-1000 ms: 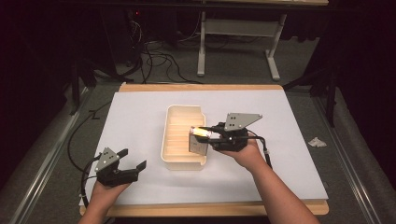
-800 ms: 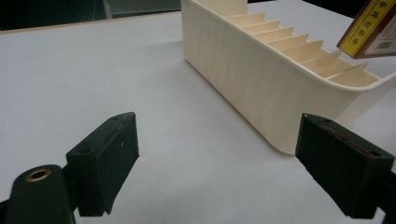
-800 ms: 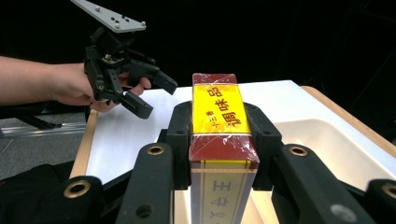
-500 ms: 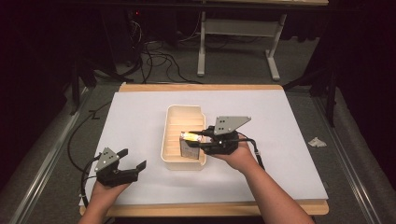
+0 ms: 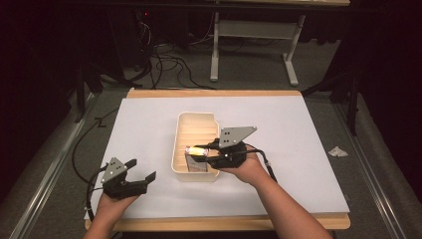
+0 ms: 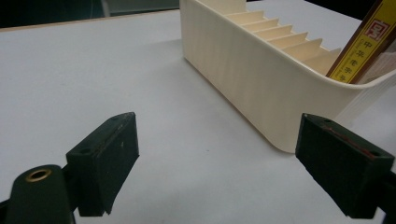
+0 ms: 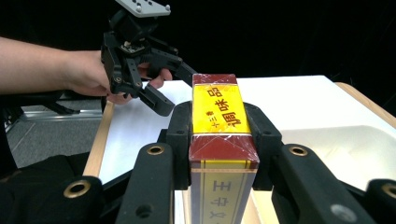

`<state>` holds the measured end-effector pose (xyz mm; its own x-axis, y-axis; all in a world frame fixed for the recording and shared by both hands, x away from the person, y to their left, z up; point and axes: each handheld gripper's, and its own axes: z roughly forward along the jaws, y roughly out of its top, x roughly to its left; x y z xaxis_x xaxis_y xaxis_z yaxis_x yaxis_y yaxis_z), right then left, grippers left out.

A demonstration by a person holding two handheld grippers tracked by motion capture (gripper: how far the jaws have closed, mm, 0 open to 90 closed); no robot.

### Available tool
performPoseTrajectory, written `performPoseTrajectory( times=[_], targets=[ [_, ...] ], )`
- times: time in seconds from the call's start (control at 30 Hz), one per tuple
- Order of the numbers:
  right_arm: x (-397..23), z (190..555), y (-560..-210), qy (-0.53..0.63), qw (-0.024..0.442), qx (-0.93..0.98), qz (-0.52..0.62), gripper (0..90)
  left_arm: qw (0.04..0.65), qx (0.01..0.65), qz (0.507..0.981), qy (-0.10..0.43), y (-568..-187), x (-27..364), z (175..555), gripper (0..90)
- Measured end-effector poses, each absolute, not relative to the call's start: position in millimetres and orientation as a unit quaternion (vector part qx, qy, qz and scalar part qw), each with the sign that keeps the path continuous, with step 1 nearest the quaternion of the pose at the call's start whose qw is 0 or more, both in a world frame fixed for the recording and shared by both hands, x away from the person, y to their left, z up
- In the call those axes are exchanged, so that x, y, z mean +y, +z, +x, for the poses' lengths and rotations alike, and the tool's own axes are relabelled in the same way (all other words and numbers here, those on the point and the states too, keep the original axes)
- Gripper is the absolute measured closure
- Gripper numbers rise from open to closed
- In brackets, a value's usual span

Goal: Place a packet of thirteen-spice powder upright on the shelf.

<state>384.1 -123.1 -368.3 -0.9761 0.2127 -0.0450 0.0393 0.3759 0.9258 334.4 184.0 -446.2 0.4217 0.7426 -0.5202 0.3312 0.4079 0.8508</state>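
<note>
A cream ribbed plastic bin [image 5: 191, 124] stands in the middle of the white table cover. My right gripper [image 5: 199, 152] is shut on a yellow and dark red box with Chinese characters [image 7: 216, 112], holding it upright inside the near end of the bin [image 7: 369, 140]. The box [image 5: 195, 151] shows yellow at its top. My left gripper [image 5: 142, 172] rests near the front left of the table, open and holding nothing, its black pads [image 6: 105, 158] wide apart. In the left gripper view the bin wall [image 6: 243, 65] is to the right, with the box [image 6: 362, 46] leaning inside it.
The white sheet [image 5: 308, 129] covers a wooden table [image 5: 214, 93]. A crumpled scrap [image 5: 338, 151] lies on the floor to the right. Cables [image 5: 164, 55] and table legs [image 5: 288, 59] are beyond the far edge.
My right gripper has moved left and lower with the box, bringing it from the bin's right rim down into its near end. The left gripper has stayed put.
</note>
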Motion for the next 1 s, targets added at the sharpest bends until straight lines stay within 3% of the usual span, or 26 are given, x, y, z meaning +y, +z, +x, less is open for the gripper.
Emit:
performPoseTrajectory(
  times=[0.87,1.0],
  targets=[
    [-120.6,388.5,-416.1,0.525,0.068,0.841,0.108,67.9,0.662,0.514,0.523,0.155,-446.1,184.0,334.5,13.7],
    [-121.1,386.7,-415.9,0.521,0.071,0.843,0.112,62.8,0.664,0.514,0.521,0.154,-445.8,183.5,334.3,13.7]
  ],
)
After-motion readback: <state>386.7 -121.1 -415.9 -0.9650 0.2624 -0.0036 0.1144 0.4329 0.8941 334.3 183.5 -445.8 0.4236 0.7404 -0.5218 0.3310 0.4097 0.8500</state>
